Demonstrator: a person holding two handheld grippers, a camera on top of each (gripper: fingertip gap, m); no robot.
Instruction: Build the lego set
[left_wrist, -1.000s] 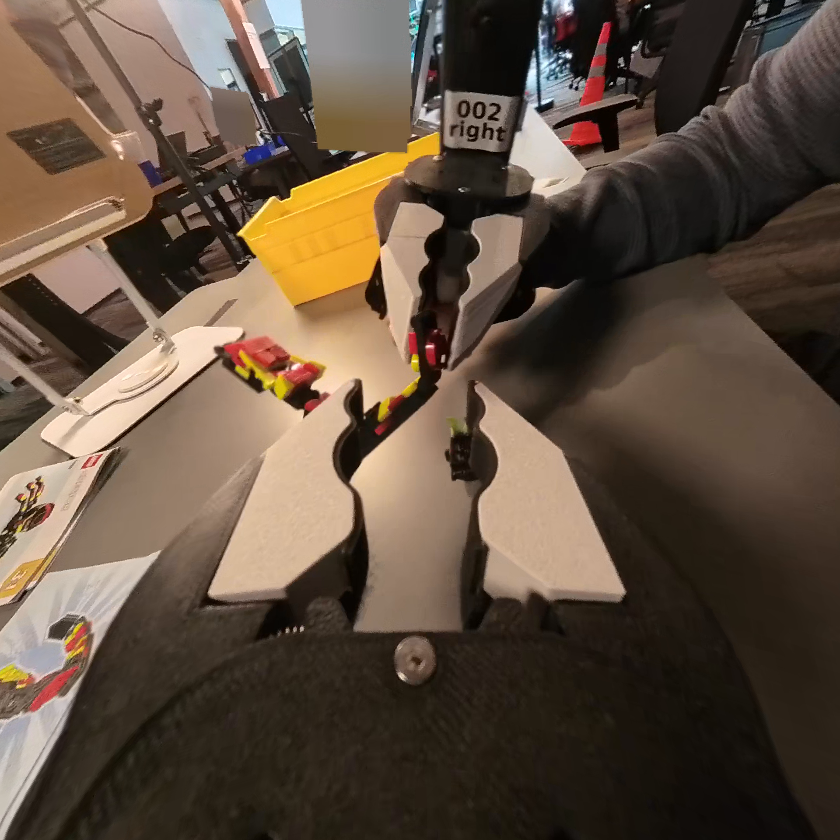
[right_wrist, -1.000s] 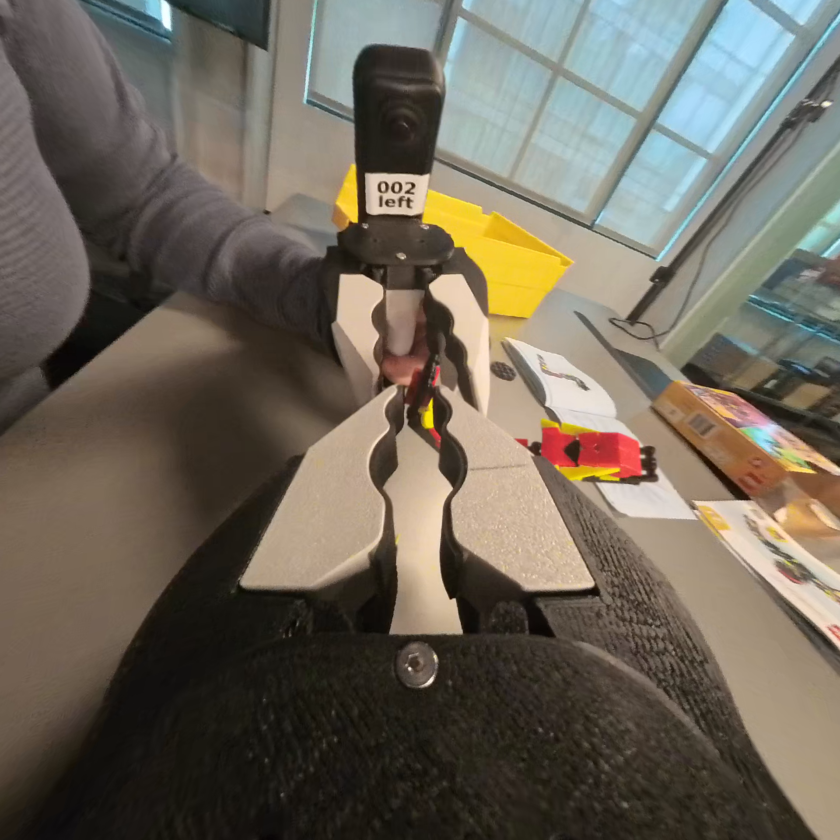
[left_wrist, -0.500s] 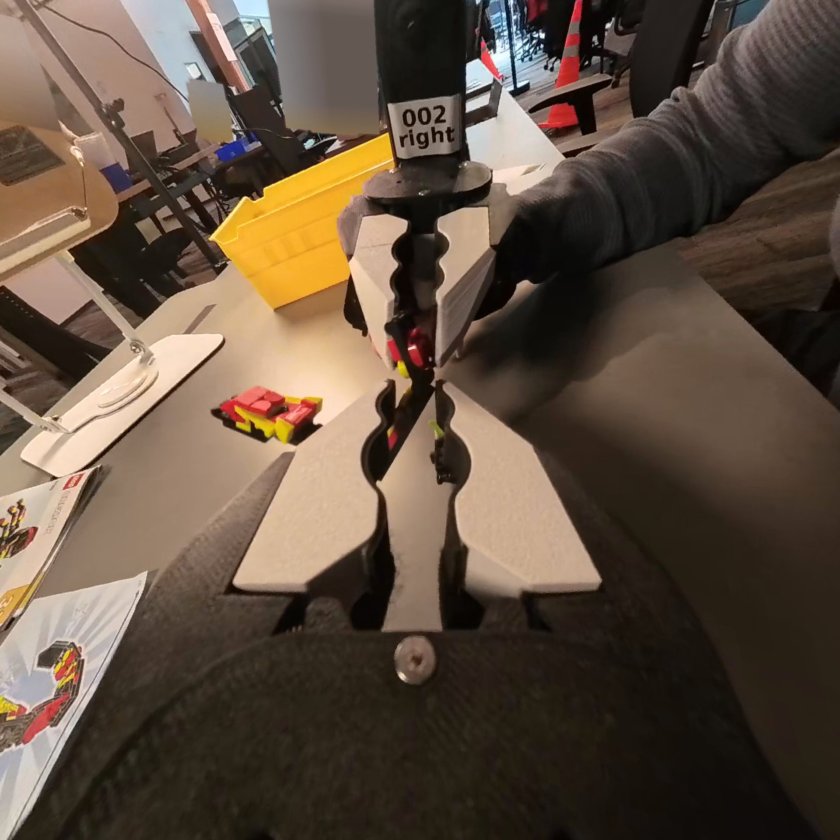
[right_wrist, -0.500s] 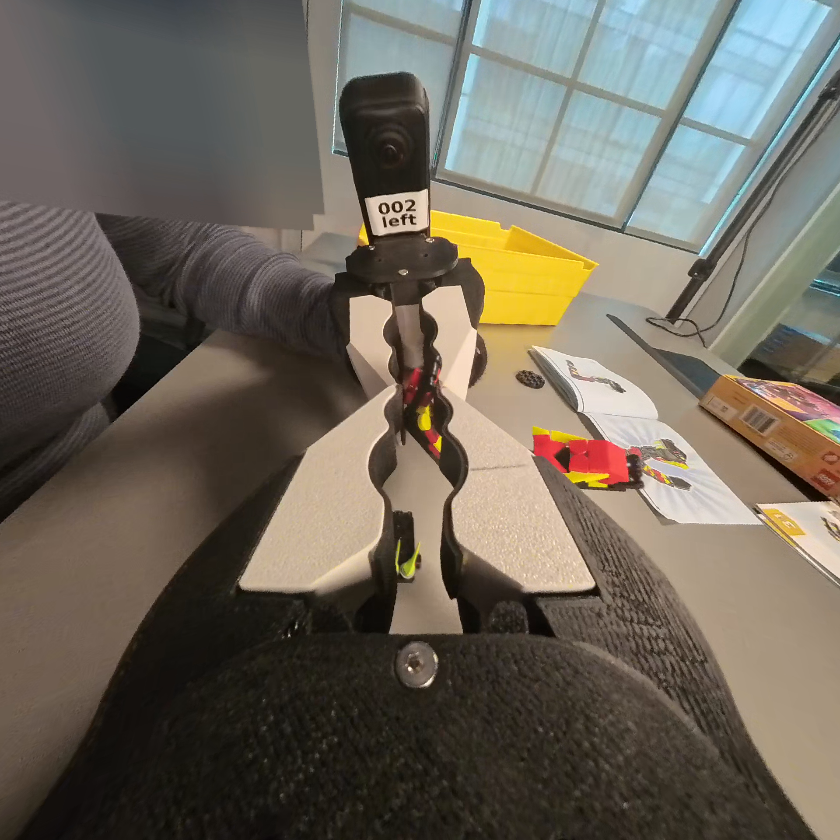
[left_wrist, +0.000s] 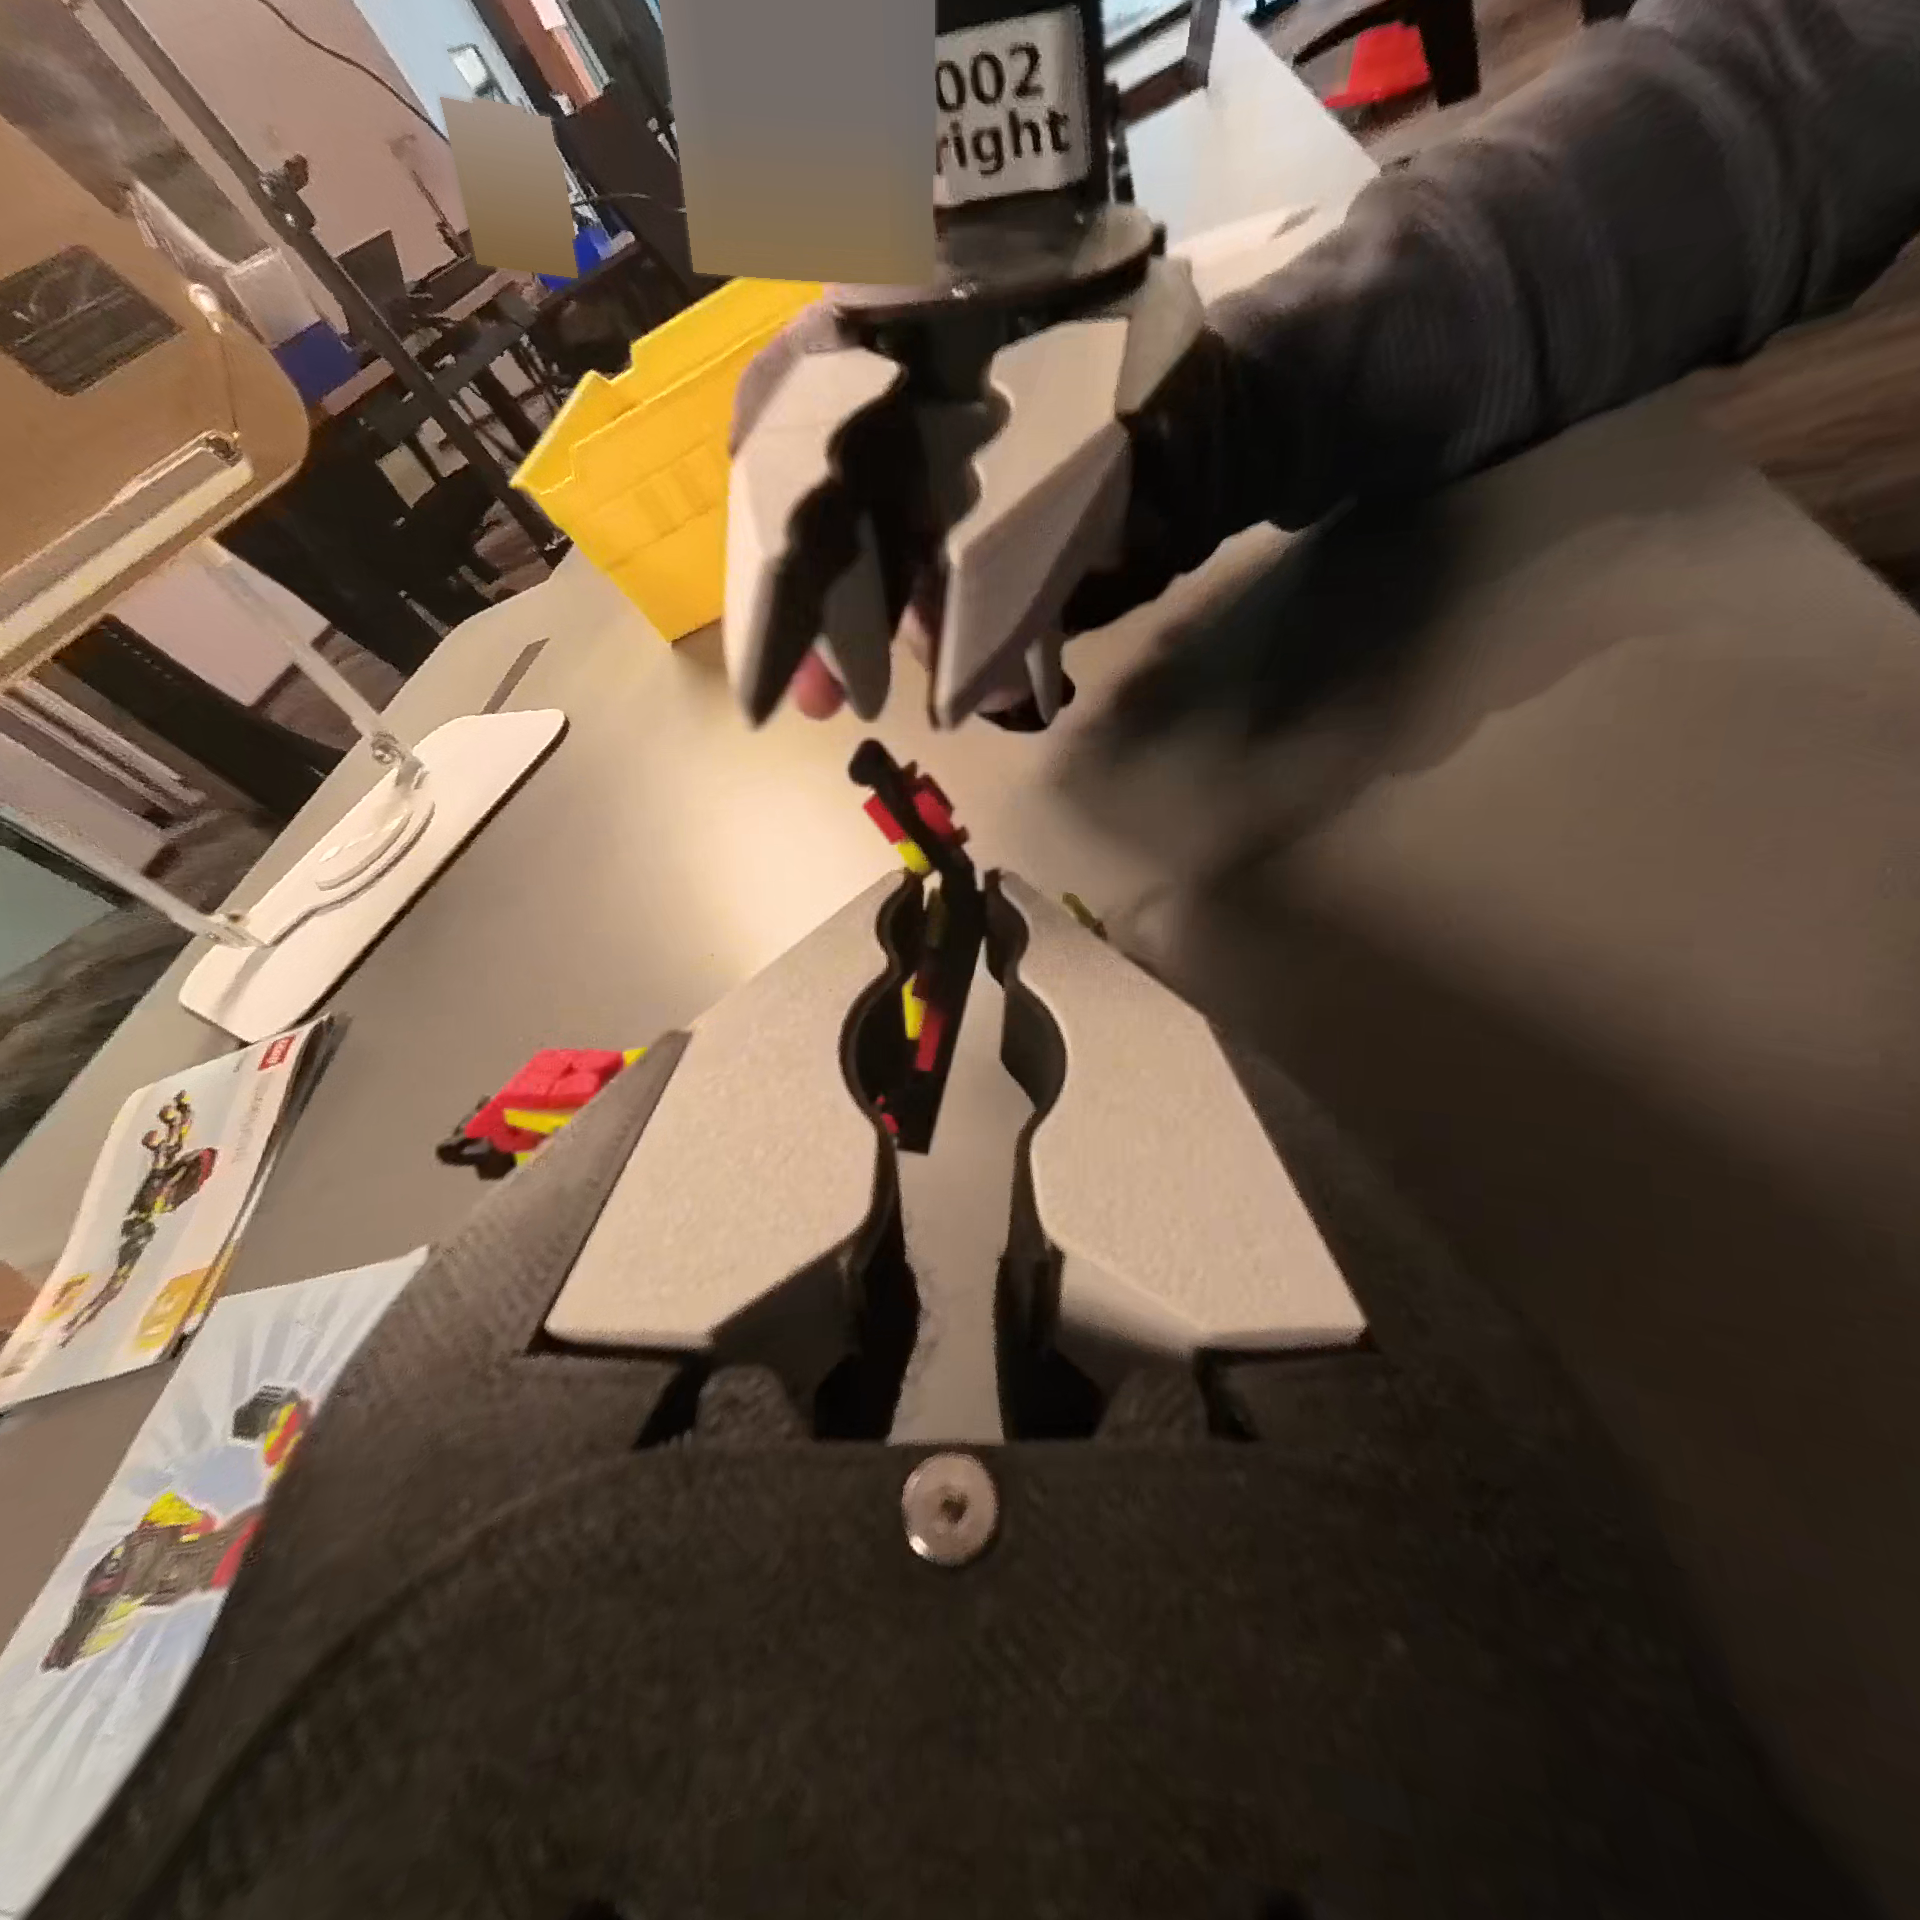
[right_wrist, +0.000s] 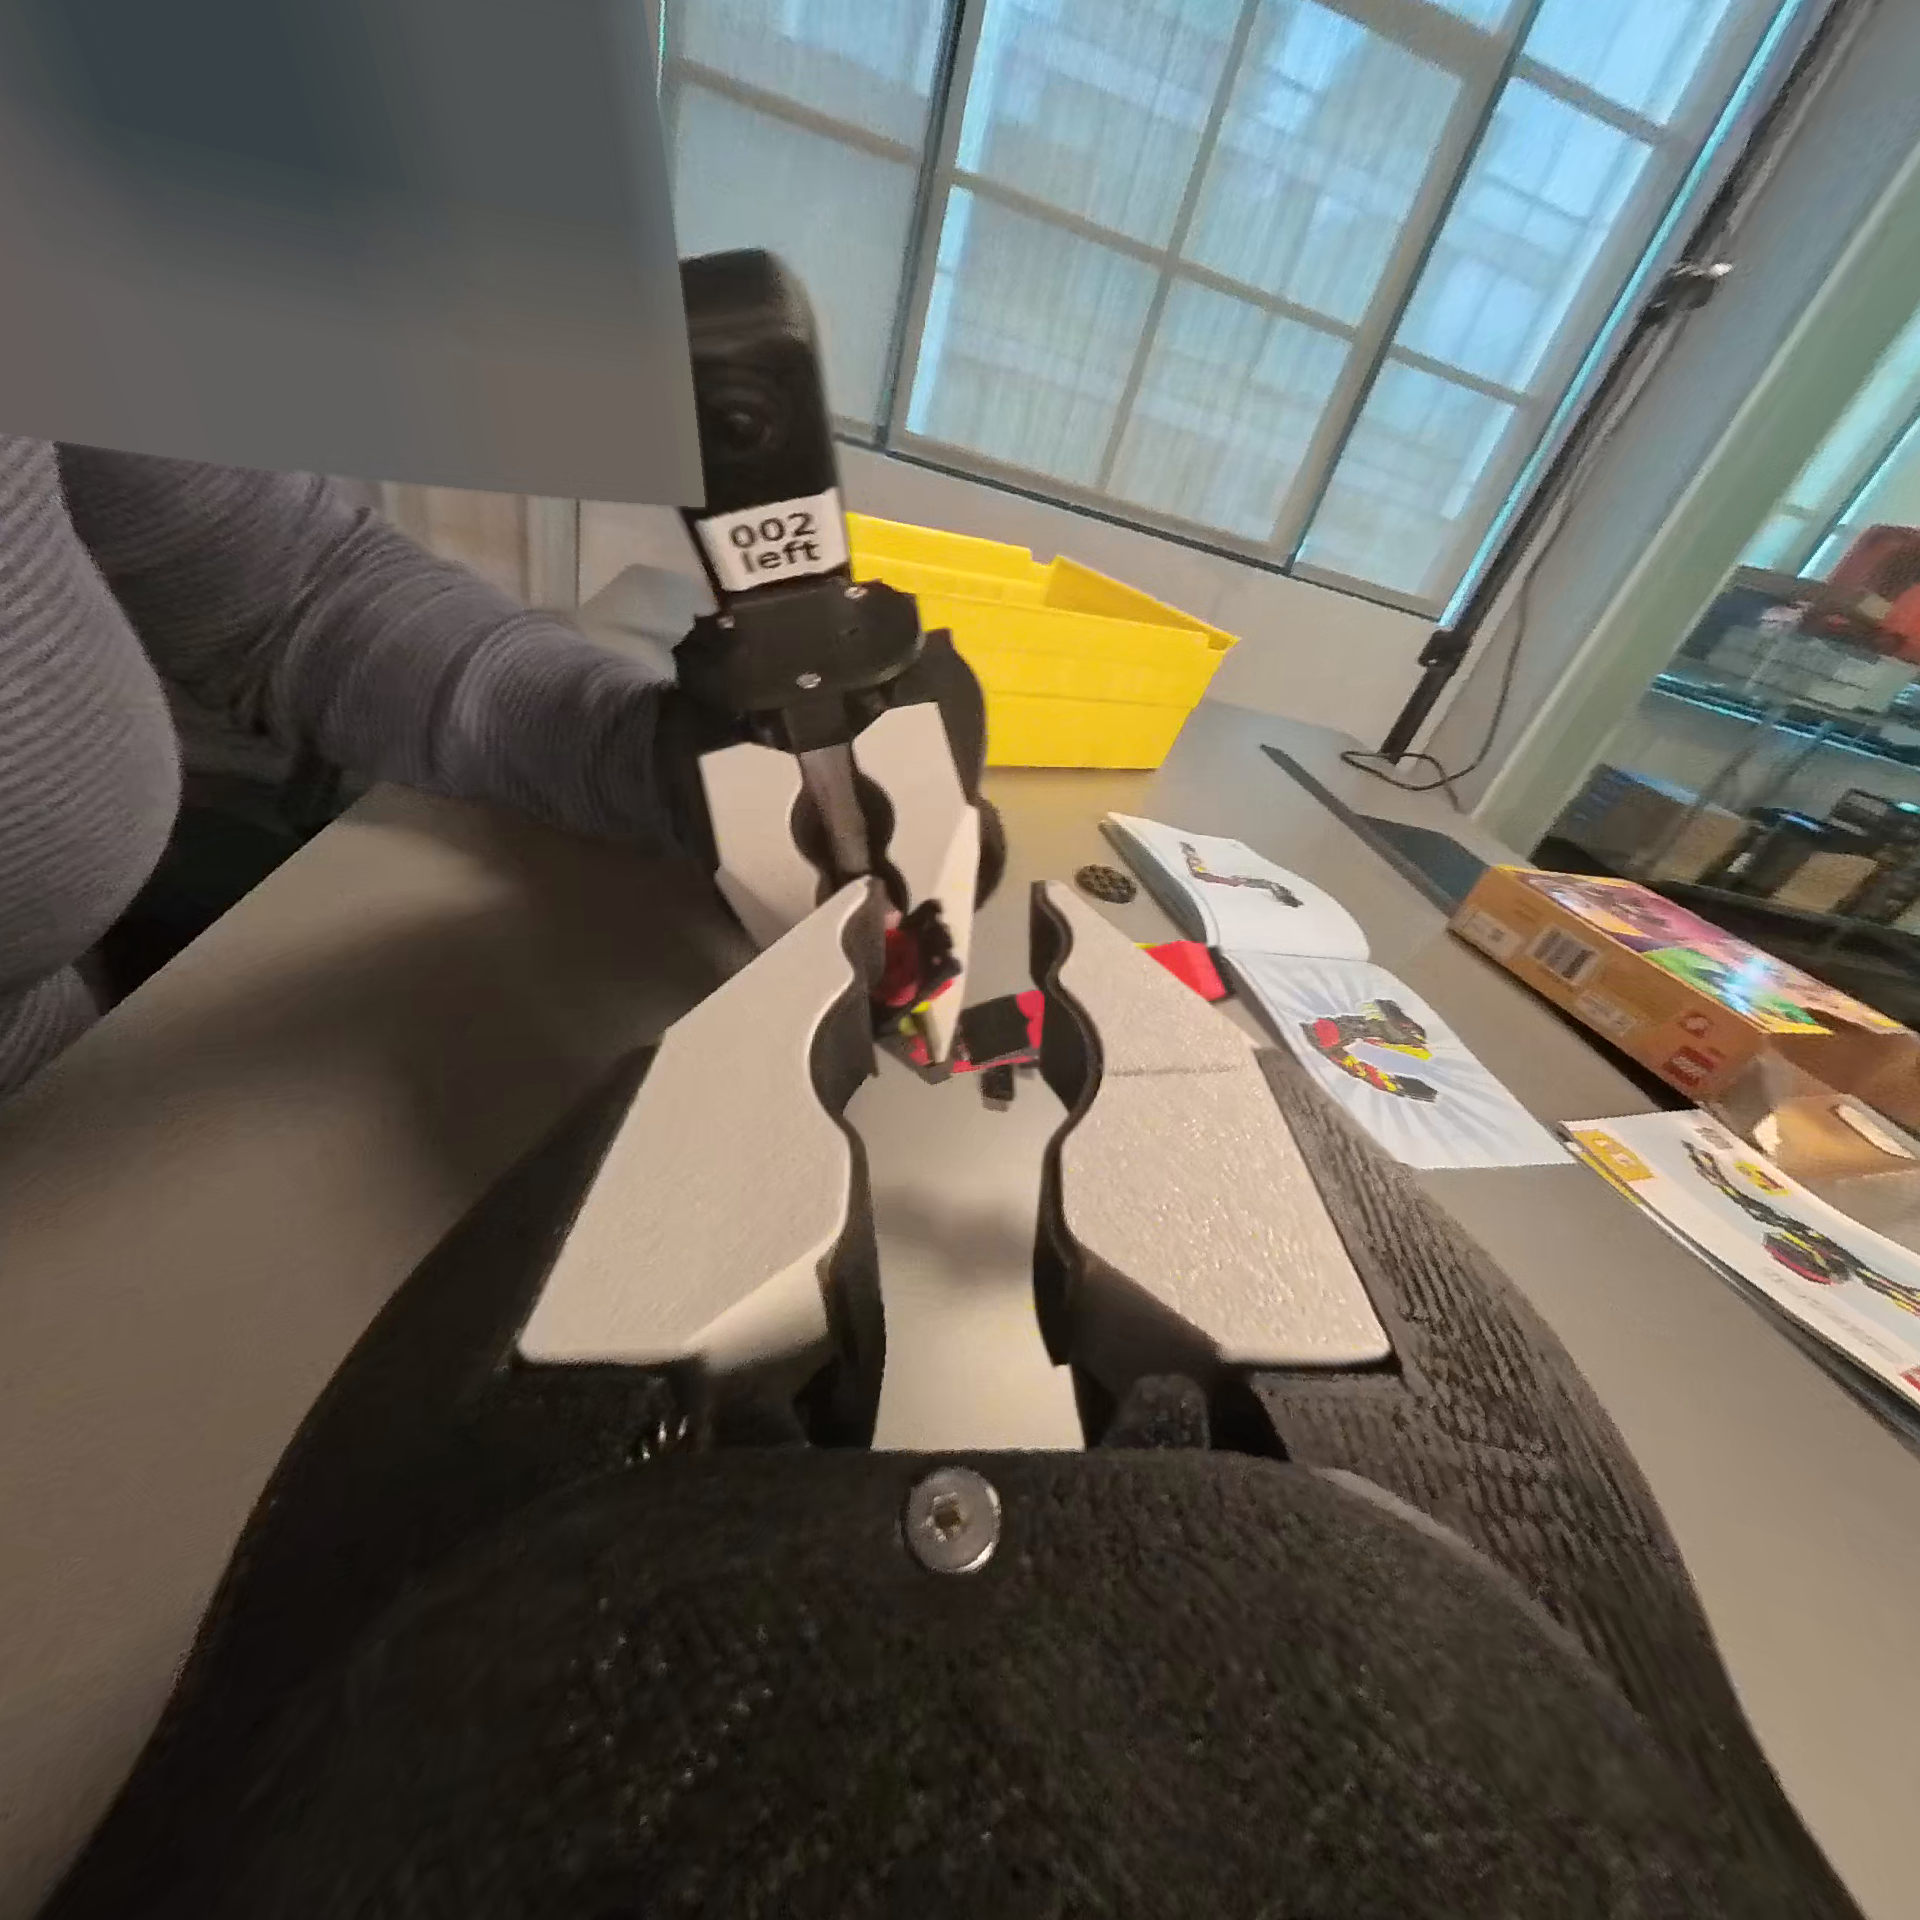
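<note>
At centre frame in the left wrist view, the left claw (left_wrist: 948, 883) is gripping a slim red, yellow and black lego assembly (left_wrist: 928, 971), its tip sticking out beyond the narrow jaws. Above it, the right claw (left_wrist: 864, 707) is hanging spread apart and empty over the grey desk (left_wrist: 1455, 883). At lower left, a second red and yellow lego chunk (left_wrist: 540, 1101) is lying beside the printed instruction booklets (left_wrist: 145, 1184).
</note>
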